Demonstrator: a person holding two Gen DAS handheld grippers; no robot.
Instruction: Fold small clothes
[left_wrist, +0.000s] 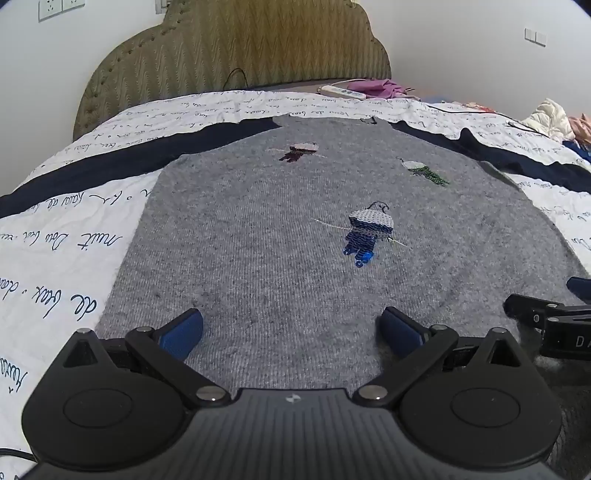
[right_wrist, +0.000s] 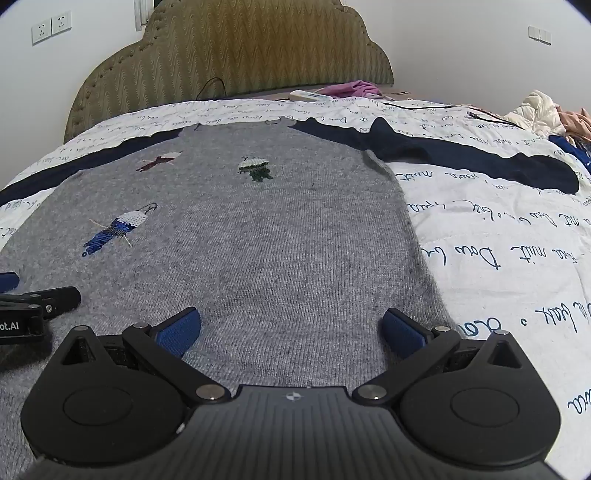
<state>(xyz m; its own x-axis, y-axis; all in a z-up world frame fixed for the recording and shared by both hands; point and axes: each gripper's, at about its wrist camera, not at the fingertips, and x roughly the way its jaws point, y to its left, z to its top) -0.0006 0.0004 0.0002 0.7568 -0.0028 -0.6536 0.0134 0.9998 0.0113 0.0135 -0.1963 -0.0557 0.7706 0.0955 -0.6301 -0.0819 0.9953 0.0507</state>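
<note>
Left gripper: jaws spread wide, blue pads over the near hem of the sweater, nothing between them.
Right gripper: jaws likewise wide apart, gripping nothing, low over the same hem; its black finger shows at the right edge of the left view, close beside the left gripper.
Sweater: grey knit, spread flat at the centre of both views, navy sleeves stretched out to either side, neckline toward the top.
Motifs: blue-and-white figure at mid-frame, a green one and a maroon one higher up.
Bedspread: white with dark script, under the sweater on all sides.
Headboard: olive, padded, at the top.
Power strip: white, upper centre, beside purple cloth.
Clothes pile: pale garments at the upper right.
Wall sockets: upper left.
</note>
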